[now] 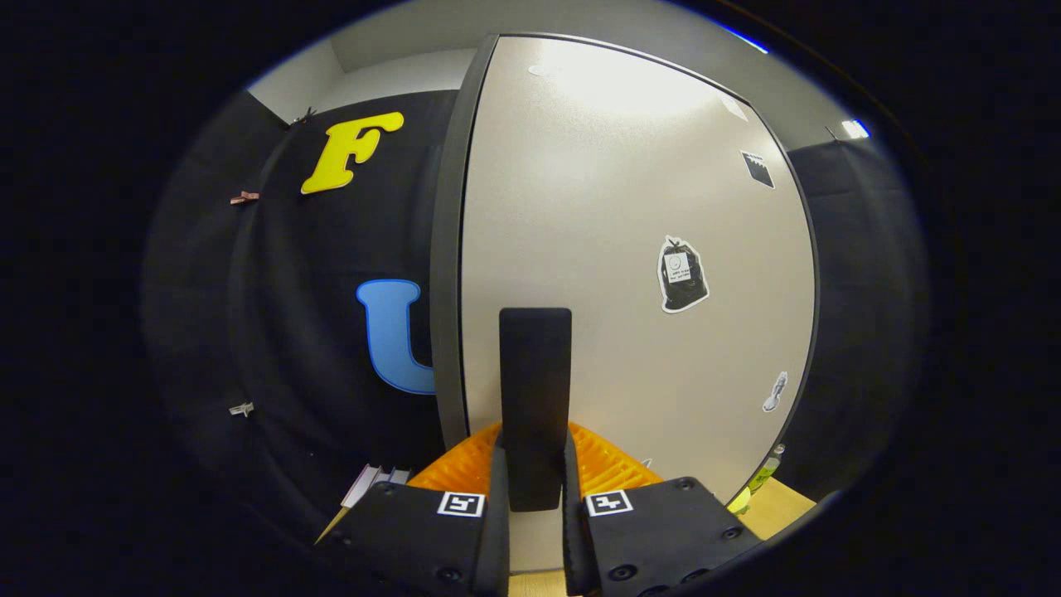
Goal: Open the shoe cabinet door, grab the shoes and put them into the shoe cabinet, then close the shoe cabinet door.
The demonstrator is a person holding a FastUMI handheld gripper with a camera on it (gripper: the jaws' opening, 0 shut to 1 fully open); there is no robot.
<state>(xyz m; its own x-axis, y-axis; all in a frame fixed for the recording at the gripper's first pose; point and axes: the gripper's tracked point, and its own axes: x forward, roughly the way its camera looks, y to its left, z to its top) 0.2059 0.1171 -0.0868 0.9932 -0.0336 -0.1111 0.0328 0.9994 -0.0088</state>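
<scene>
The shoe cabinet door [630, 207] is a pale, smooth panel with a dark rim, standing upright close in front of me. A black flat handle [535, 373] sticks out from its lower part. My gripper [535, 468] is shut on that handle, with one finger pressing on each side of its lower end. The door's dark left edge [448, 274] shows as a thick band. Whether the door is ajar or fully closed I cannot tell.
Small stickers [683, 274] sit on the right half of the door. A wooden surface [783, 507] lies at the door's lower right, with a yellow-green bottle [761, 479] by it. Pale flat items [371, 482] lie low beside the cabinet's left edge.
</scene>
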